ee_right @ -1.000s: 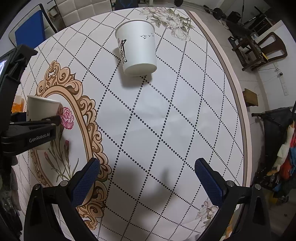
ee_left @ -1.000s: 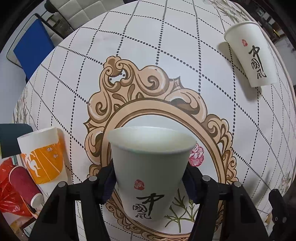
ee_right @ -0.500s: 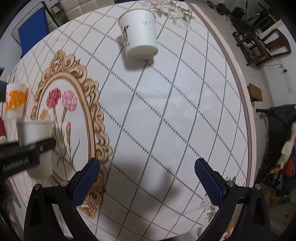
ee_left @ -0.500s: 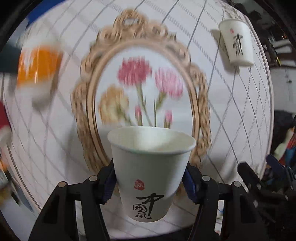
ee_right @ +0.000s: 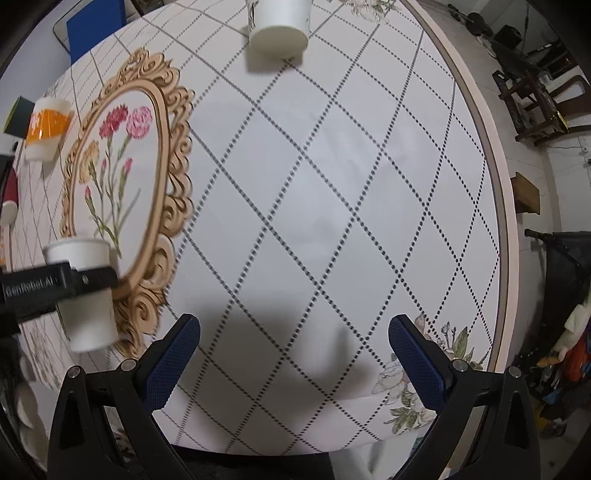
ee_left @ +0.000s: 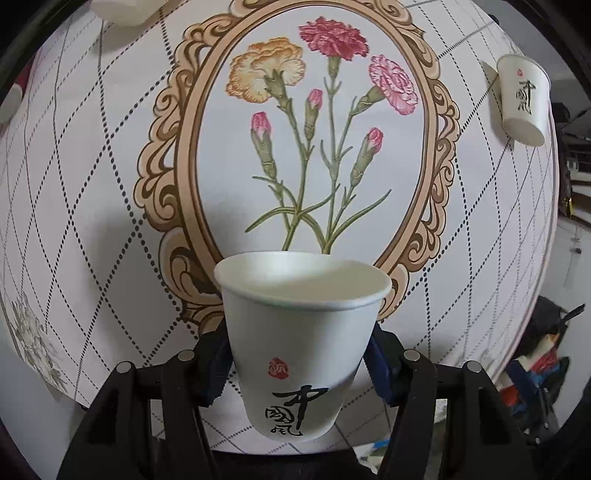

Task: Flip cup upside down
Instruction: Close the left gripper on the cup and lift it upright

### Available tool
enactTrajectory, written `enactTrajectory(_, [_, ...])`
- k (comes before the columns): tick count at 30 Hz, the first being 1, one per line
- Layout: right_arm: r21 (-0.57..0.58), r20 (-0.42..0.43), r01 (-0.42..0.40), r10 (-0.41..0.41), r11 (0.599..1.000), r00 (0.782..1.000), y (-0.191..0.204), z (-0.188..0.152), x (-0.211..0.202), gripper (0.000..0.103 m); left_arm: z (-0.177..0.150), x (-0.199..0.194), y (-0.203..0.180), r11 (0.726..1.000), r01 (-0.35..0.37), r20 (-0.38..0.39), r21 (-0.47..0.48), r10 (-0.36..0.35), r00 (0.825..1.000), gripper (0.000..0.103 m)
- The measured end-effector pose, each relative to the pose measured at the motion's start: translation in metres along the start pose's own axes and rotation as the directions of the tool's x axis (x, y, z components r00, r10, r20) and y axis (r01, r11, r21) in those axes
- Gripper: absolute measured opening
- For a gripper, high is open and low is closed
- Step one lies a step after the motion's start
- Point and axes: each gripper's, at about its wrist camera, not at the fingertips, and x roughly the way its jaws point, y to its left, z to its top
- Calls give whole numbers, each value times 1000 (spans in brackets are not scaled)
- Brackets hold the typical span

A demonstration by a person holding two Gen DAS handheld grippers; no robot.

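Observation:
My left gripper is shut on a white paper cup with black calligraphy and a red seal. It holds the cup by its sides, rim away from the camera, in the air above the near edge of the round table. The right wrist view shows the same cup clamped in the left gripper, mouth up, at the left. My right gripper is open and empty above the near side of the table.
A second white calligraphy cup stands upside down at the far right; it also shows in the right wrist view. An orange-and-white cup and a red cup are at the left edge. Chairs and clutter surround the table.
My left gripper has lifted the cup off the table and drawn it back toward the near edge, tilting to look down on the flower print. The right gripper stayed open and pulled back slightly.

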Motion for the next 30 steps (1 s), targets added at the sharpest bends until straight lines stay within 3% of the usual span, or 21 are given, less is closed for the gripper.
enactTrajectory(2, [-8,-2,3,-3,1000,1000,-4,-3,3,103,-3,13,-28,999,-30,15,26,30,999,60])
enactTrajectory(10, [-36,5,11,-11,999,1000,-3,-1,8,103,-21,26,-53,995,-82,40,57,80,996,63])
enactTrajectory(20, [-17,22,6,-5,1000,1000,1,4,-9,103,-29,40,-50,992,-110,1,65,110,994,67])
enactTrajectory(23, [-11,18,8,-8,1000,1000,0,3,-11,103,-35,43,-50,992,-106,6,65,106,994,77])
enactTrajectory(30, [-1,17,12,-12,1000,1000,-7,13,-16,103,-47,45,-49,994,-85,21,67,84,996,77])
